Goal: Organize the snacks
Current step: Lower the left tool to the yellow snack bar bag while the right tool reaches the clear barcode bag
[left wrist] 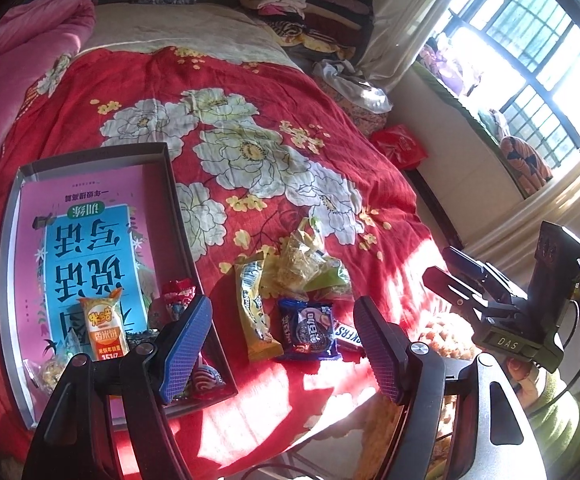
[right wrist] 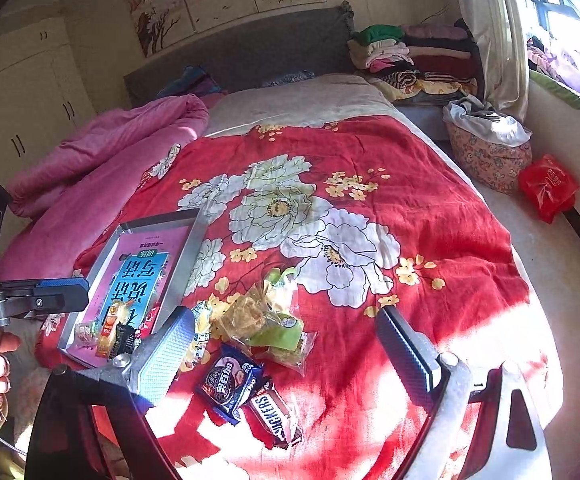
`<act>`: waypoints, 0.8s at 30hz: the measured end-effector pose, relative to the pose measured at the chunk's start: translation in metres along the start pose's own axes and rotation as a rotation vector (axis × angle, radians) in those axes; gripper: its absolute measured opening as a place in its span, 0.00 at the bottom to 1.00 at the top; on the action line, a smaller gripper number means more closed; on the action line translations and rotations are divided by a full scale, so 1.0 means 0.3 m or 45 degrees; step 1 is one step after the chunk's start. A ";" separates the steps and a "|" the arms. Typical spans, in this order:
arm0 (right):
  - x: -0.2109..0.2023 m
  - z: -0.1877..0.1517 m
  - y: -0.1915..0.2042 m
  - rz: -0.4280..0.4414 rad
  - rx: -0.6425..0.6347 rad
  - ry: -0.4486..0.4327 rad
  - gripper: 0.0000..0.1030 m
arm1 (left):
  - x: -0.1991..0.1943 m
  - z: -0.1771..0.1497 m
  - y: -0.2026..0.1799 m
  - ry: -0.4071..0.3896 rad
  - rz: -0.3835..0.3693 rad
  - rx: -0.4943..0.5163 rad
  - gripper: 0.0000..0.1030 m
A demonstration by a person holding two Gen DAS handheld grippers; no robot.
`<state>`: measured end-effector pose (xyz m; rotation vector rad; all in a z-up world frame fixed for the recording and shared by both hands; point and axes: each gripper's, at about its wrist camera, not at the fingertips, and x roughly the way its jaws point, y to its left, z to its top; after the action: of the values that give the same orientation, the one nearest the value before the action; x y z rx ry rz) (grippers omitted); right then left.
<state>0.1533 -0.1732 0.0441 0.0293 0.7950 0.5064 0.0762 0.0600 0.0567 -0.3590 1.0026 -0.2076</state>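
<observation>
A grey box lid (left wrist: 9,240) (right wrist: 193,236) with a pink book inside lies on the red flowered bedspread and holds several snacks, among them an orange rice-cracker pack (left wrist: 101,330). Loose on the bedspread are a blue Oreo pack (left wrist: 310,330) (right wrist: 229,382), a Snickers bar (right wrist: 275,416) (left wrist: 348,336), a yellow wafer pack (left wrist: 255,312) and a clear green-tinted bag of cakes (left wrist: 310,268) (right wrist: 269,326). My left gripper (left wrist: 283,348) is open and empty, just short of the Oreo pack. My right gripper (right wrist: 285,360) is open and empty above the loose snacks.
A pink quilt (right wrist: 101,148) lies on the bed's left side. Folded clothes (right wrist: 410,56) are stacked by the headboard. A red plastic bag (right wrist: 546,188) and a floral bundle (right wrist: 486,160) sit at the right by the window. The bed's near edge is just below the snacks.
</observation>
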 end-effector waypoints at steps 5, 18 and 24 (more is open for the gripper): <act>0.022 -0.017 -0.003 -0.006 0.000 0.034 0.89 | 0.021 -0.006 -0.005 0.025 0.011 0.004 0.73; 0.153 -0.090 -0.003 -0.024 -0.013 0.163 0.89 | 0.096 -0.030 -0.027 0.108 0.050 0.034 0.73; 0.229 -0.121 -0.007 -0.061 -0.028 0.216 0.89 | 0.139 -0.047 -0.036 0.158 0.060 0.049 0.73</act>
<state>0.1696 -0.1503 -0.0283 -0.0535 0.9540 0.4760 0.0860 0.0332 0.0213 -0.2901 1.1264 -0.2082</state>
